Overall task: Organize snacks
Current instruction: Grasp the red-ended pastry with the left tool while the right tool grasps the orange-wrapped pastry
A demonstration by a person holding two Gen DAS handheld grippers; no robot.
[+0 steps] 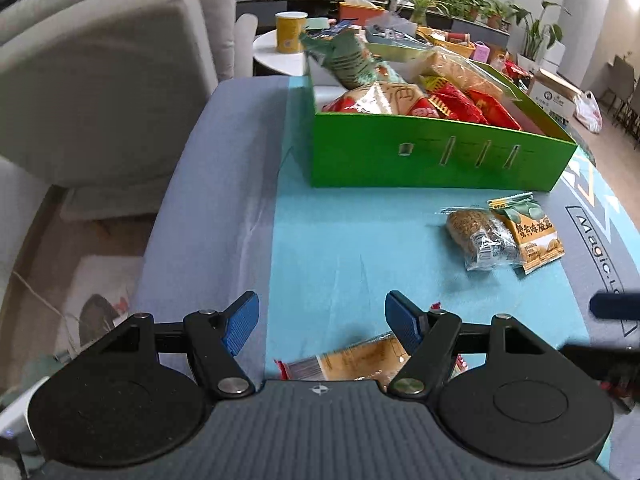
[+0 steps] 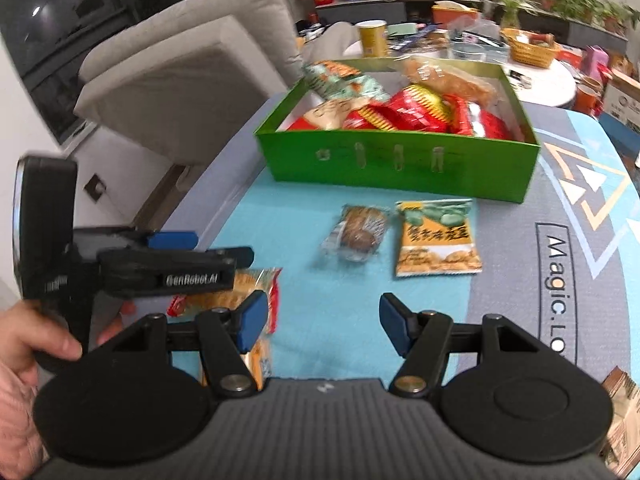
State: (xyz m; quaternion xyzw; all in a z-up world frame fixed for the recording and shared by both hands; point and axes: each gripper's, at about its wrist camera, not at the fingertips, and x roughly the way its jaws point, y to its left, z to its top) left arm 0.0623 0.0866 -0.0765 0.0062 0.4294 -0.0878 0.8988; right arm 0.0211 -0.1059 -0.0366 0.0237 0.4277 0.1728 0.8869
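A green box (image 1: 432, 156) (image 2: 400, 164) filled with several red, green and orange snack packets stands at the far side of the blue mat. In front of it lie a clear-wrapped brown cake (image 1: 478, 236) (image 2: 358, 234) and a yellow-green snack packet (image 1: 532, 232) (image 2: 438, 238), side by side. My left gripper (image 1: 322, 322) (image 2: 216, 246) is open and hovers just over an orange cracker packet (image 1: 352, 360) (image 2: 240, 292), with nothing between its pads. My right gripper (image 2: 323, 320) is open over bare mat, nearer to me than the cake, and holds nothing. A hand (image 2: 40, 344) grips the left tool.
A grey sofa (image 1: 100, 80) borders the table's left edge. Behind the box is a white round table (image 2: 540, 76) with a yellow cup (image 2: 372, 38), baskets and clutter, with potted plants beyond. Another packet (image 2: 618, 408) lies at the near right edge.
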